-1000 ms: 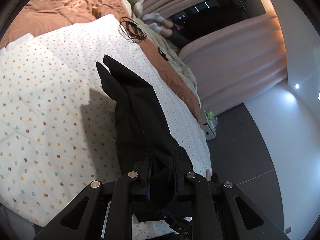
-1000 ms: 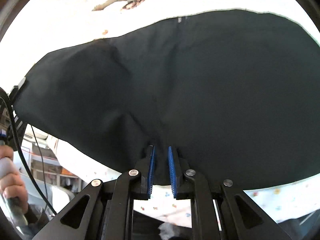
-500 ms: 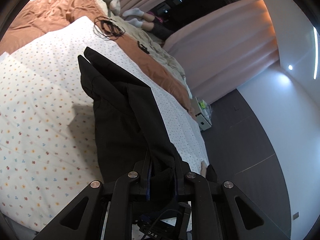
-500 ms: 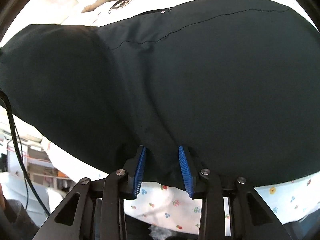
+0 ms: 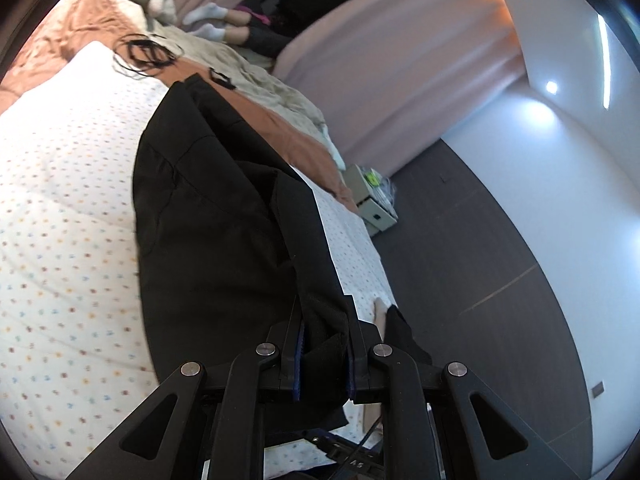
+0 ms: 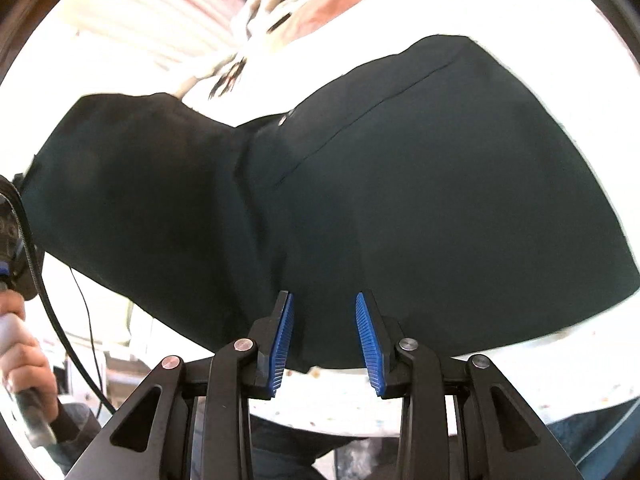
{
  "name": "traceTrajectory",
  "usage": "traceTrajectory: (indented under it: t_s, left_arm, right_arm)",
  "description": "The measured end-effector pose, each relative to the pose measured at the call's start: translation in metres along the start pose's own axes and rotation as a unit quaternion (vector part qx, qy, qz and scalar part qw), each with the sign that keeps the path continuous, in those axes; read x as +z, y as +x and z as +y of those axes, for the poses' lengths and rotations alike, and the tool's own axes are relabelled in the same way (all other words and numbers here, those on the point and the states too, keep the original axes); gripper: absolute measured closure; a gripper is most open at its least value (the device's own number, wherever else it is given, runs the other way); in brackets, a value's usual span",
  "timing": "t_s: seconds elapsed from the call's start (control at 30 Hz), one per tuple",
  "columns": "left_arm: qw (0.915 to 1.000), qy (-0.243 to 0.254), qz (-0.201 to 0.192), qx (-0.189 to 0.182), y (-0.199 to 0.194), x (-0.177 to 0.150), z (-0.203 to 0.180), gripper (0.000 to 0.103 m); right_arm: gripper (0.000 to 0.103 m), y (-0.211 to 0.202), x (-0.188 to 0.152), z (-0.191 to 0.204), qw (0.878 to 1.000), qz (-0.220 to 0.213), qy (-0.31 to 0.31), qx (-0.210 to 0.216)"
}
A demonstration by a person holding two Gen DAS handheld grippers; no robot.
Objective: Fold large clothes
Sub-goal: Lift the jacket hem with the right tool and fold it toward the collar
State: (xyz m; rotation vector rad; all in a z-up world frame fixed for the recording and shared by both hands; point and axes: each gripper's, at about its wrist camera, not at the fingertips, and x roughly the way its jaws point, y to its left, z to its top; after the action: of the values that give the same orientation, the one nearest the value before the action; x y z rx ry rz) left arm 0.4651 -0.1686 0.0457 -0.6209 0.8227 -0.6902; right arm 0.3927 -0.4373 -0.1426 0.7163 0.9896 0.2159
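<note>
A large black garment lies along a white flower-print quilt on a bed. My left gripper is shut on the near end of the garment and holds a bunched fold between its pads. In the right wrist view the same black garment fills most of the frame. My right gripper is open, its blue pads spread on either side of the cloth's near edge without clamping it.
A brown blanket and beige bedding lie beyond the quilt, with a black cable coil. A person's socked feet rest at the far end. A bedside box stands on the dark floor. The other hand shows at left.
My right gripper has opened and let go of the garment's edge. My left gripper, still clamped on the cloth, has carried it forward, so the garment lies more folded over itself.
</note>
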Motion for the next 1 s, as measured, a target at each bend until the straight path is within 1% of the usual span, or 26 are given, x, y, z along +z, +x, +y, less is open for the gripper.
traceTrajectory:
  t_s: [0.13, 0.23, 0.47, 0.5, 0.57, 0.7, 0.83, 0.9, 0.93, 0.97, 1.0]
  left_arm:
    - [0.9997, 0.009, 0.021, -0.010, 0.025, -0.003, -0.012, 0.087]
    - [0.9989, 0.011, 0.043, -0.016, 0.052, -0.006, -0.018, 0.087]
    - [0.9937, 0.015, 0.111, -0.002, 0.128, -0.027, -0.022, 0.087]
    - [0.9925, 0.015, 0.122, 0.000, 0.138, -0.031, -0.022, 0.087]
    - [0.9901, 0.018, 0.139, 0.003, 0.153, -0.041, -0.024, 0.087]
    - [0.9831, 0.048, 0.176, 0.013, 0.178, -0.065, -0.038, 0.087]
    - [0.9743, 0.070, 0.213, 0.017, 0.199, -0.088, -0.049, 0.087]
    - [0.9678, 0.081, 0.237, 0.023, 0.211, -0.098, -0.052, 0.087]
    - [0.9648, 0.087, 0.246, 0.030, 0.215, -0.103, -0.054, 0.083]
    - [0.9624, 0.092, 0.253, 0.035, 0.218, -0.106, -0.055, 0.077]
    - [0.9615, 0.094, 0.256, 0.031, 0.218, -0.108, -0.056, 0.073]
  right_arm:
    - [0.069, -0.021, 0.002, -0.025, 0.999, -0.027, 0.028, -0.012]
    - [0.069, -0.038, 0.004, -0.044, 0.998, -0.042, 0.049, -0.021]
    - [0.069, -0.075, -0.012, -0.082, 0.993, -0.068, 0.089, -0.042]
    - [0.069, -0.088, -0.013, -0.092, 0.992, -0.070, 0.093, -0.044]
    - [0.069, -0.097, -0.016, -0.102, 0.991, -0.076, 0.102, -0.050]
    - [0.069, -0.111, -0.020, -0.112, 0.988, -0.085, 0.115, -0.060]
    - [0.069, -0.118, -0.022, -0.118, 0.986, -0.090, 0.121, -0.064]
    - [0.069, -0.119, -0.021, -0.118, 0.986, -0.091, 0.122, -0.061]
    - [0.064, -0.121, -0.022, -0.121, 0.986, -0.090, 0.124, -0.057]
    - [0.059, -0.120, -0.022, -0.121, 0.986, -0.089, 0.127, -0.054]
    - [0.046, -0.121, -0.022, -0.121, 0.986, -0.090, 0.128, -0.051]
